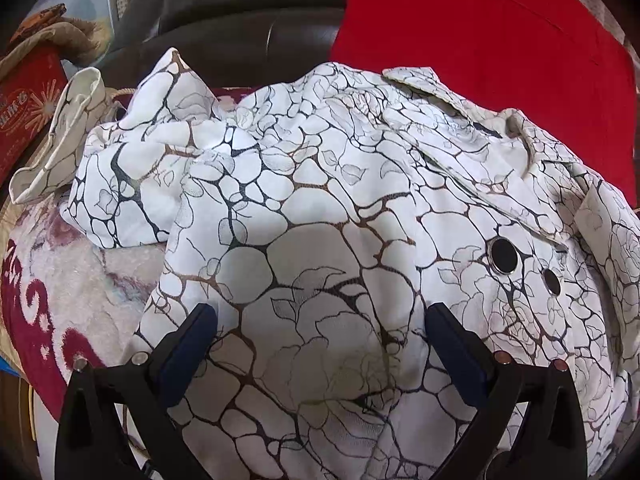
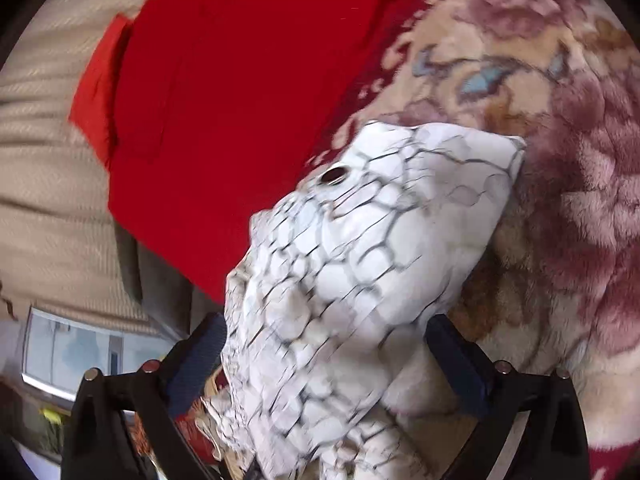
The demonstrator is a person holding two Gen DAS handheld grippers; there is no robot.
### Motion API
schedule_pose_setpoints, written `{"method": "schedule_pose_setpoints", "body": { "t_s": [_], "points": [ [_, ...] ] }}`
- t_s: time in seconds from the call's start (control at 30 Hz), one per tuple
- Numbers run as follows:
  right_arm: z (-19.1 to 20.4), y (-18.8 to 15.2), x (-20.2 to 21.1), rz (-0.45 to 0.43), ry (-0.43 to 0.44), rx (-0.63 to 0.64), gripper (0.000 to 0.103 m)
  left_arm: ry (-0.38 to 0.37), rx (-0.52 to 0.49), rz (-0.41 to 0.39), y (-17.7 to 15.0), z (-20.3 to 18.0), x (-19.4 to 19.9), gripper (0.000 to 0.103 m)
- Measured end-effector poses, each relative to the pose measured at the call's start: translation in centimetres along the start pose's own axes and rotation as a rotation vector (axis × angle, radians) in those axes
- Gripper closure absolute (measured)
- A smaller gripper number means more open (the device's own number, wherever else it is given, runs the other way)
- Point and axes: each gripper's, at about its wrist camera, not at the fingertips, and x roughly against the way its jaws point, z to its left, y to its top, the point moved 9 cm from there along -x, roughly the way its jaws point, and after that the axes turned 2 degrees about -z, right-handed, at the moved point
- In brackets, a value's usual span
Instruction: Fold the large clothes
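The white crackle-patterned button-up garment [image 1: 320, 200] lies bunched on the floral plush blanket [image 2: 580, 200], beside the red cloth [image 1: 480, 40]. Both left gripper [image 1: 320, 344] and right gripper [image 2: 324, 356] hover wide above it, likely seeking edges to grip.

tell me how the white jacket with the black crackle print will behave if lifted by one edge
The white crackle-print jacket probably droops and unfolds: it already lies in soft rumples. Its stiffer collar may hold shape, and the black snap buttons add slight weight.
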Motion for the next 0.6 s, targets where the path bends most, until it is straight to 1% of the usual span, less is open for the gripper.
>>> {"method": "schedule_pose_setpoints", "body": {
  "t_s": [0.07, 0.13, 0.17, 0.2, 0.23, 0.3, 0.37, 0.4, 0.43, 0.5, 0.53, 0.57, 0.6],
  "points": [
    [-0.2, 0.9, -0.5, -0.01, 0.011, -0.034, 0.011, -0.009, -0.01, 0.0, -0.2, 0.1, 0.1, 0.0],
    [-0.3, 1.6, -0.9, -0.019, 0.006, -0.043, 0.024, -0.014, -0.027, -0.001, -0.3, 0.1, 0.2, 0.0],
    [-0.4, 1.9, -1.1, -0.024, -0.009, -0.043, 0.028, -0.018, -0.027, 0.001, -0.3, 0.1, 0.3, 0.0],
    [-0.5, 2.3, -1.2, -0.036, -0.016, -0.043, 0.054, -0.021, -0.026, 0.005, -0.4, 0.2, 0.5, 0.0],
    [-0.5, 2.5, -1.5, -0.046, -0.011, -0.041, 0.083, -0.021, -0.024, 0.007, -0.3, 0.3, 0.6, 0.0],
    [-0.2, 2.2, -2.4, -0.042, -0.004, -0.032, 0.084, -0.008, -0.028, -0.002, 0.2, 0.3, 1.0, 0.0],
    [1.7, 1.7, -2.3, -0.073, 0.009, 0.053, 0.085, -0.001, -0.032, -0.052, 1.0, 0.3, 1.9, 0.0],
    [3.3, 1.3, -2.2, -0.083, 0.044, 0.101, 0.085, 0.005, -0.026, -0.081, 1.4, 0.5, 2.5, 0.0],
    [5.5, 0.5, -1.8, -0.091, 0.098, 0.17, 0.085, 0.012, -0.011, -0.116, 2.0, 0.9, 3.3, 0.0],
    [9.2, -1.6, -1.5, -0.091, 0.176, 0.301, 0.085, 0.02, 0.015, -0.157, 2.8, 1.8, 4.2, 0.0],
    [11.1, -3.2, -1.4, -0.078, 0.218, 0.364, 0.085, 0.037, 0.038, -0.183, 3.3, 2.6, 4.8, 0.0],
    [12.3, -4.5, -1.4, -0.062, 0.251, 0.405, 0.085, 0.05, 0.047, -0.192, 3.5, 3.2, 5.0, 0.0],
    [13.9, -6.6, -1.7, -0.018, 0.298, 0.462, 0.085, 0.066, 0.062, -0.204, 3.7, 4.0, 5.2, 0.0]
  ]
}}
